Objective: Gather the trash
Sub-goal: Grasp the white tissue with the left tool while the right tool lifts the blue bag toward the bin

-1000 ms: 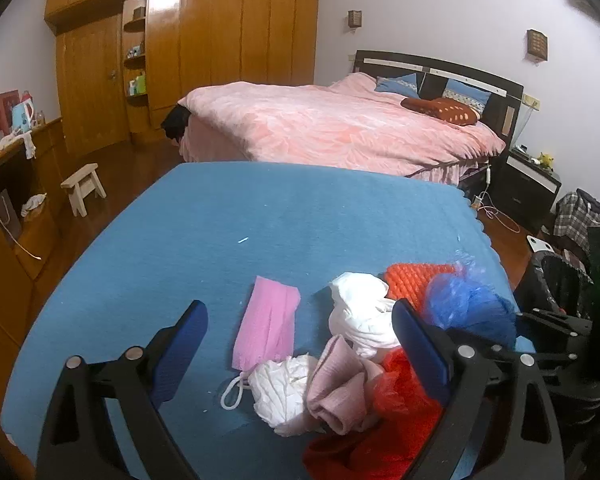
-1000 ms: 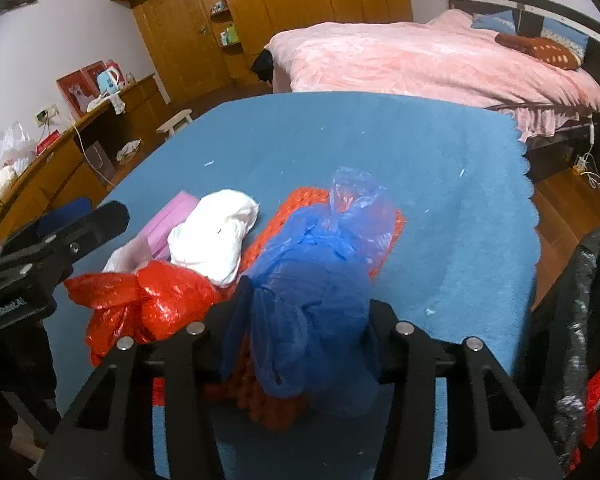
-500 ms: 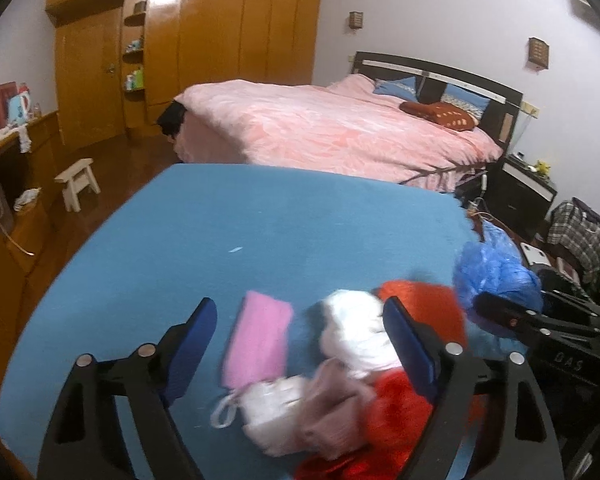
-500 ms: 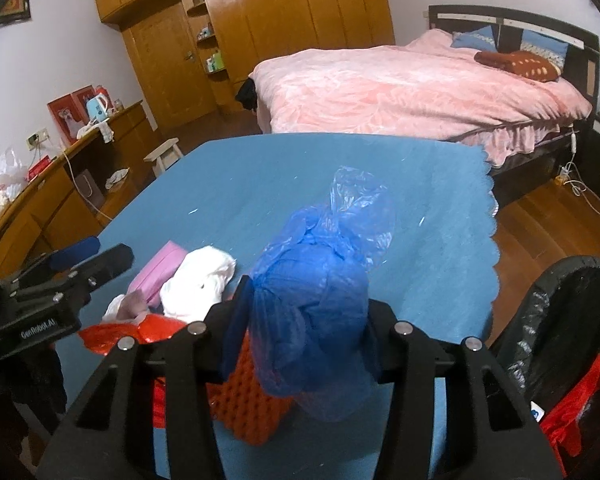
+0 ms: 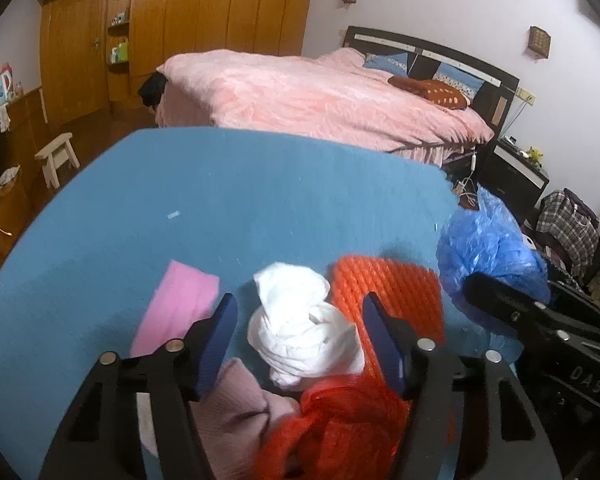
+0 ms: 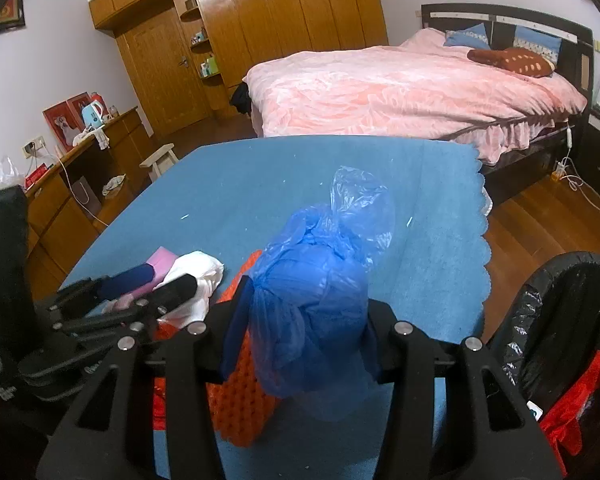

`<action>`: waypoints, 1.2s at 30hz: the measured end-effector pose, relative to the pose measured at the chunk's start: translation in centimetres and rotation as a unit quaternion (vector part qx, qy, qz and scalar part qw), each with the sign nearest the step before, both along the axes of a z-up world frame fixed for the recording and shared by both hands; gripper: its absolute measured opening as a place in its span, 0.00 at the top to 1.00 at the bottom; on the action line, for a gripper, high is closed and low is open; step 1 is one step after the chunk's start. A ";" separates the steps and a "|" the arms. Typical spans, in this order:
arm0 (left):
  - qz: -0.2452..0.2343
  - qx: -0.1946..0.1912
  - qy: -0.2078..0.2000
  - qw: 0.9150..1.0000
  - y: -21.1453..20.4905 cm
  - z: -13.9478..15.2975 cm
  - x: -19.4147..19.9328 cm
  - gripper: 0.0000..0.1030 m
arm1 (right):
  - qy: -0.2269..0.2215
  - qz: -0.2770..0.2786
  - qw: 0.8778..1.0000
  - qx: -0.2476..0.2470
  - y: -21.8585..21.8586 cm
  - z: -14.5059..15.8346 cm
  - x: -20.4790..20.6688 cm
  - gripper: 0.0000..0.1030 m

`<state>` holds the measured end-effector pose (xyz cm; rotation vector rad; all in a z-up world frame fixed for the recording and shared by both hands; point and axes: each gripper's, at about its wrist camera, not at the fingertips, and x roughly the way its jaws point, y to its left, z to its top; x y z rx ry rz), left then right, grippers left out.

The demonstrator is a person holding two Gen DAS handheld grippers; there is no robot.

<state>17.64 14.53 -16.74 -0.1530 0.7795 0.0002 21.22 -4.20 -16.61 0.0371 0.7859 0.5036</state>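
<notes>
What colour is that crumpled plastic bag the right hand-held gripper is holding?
Blue, semi-transparent: the plastic bag, seen best in the right wrist view.

Blue plastic bag (image 6: 312, 320) in right claw (image 6: 300, 336)

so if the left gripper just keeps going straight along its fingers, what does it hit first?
Most likely the white crumpled wad: it sits between the closing jaws of the left gripper, whose pads do not seem to press it yet. Just past it lie the orange foam sheet and the blue tablecloth. Depth is hard to judge.
</notes>
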 end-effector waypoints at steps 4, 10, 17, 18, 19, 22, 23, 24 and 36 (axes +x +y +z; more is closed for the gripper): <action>-0.004 0.004 0.011 1.000 -0.4 -0.8 0.0 0.45 | 0.002 0.000 1.000 0.002 -0.1 -0.1 0.1 0.55; -0.012 0.012 0.008 1.000 -0.6 -1.0 -0.2 0.56 | 0.002 -0.001 1.000 0.003 -0.1 -0.1 0.1 0.55; -0.013 0.002 -0.015 1.000 -0.3 0.8 -0.6 0.59 | -0.008 -0.001 1.000 0.007 -0.5 0.4 -0.2 0.55; -0.012 0.000 -0.020 1.000 -0.3 1.2 -0.6 0.59 | -0.010 -0.002 1.000 0.009 -0.6 0.5 -0.3 0.55; -0.012 -0.001 -0.025 1.000 -0.2 1.6 -0.7 0.59 | -0.012 -0.003 1.000 0.010 -0.7 0.7 -0.4 0.55; -0.013 -0.005 -0.040 0.999 -0.1 3.1 -0.8 0.59 | -0.020 -0.005 1.000 0.014 -0.9 1.4 -0.5 0.55; -0.014 -0.006 -0.046 0.999 -0.1 3.6 -0.9 0.59 | -0.022 -0.006 1.000 0.015 -0.9 1.7 -0.5 0.55; -0.015 -0.008 -0.051 0.999 -0.1 4.2 -0.9 0.59 | -0.024 -0.006 1.000 0.016 -1.0 2.0 -0.6 0.55; -0.023 -0.016 -0.097 0.995 -0.4 8.7 -1.6 0.59 | -0.050 -0.013 0.998 0.029 -2.3 4.9 -1.4 0.55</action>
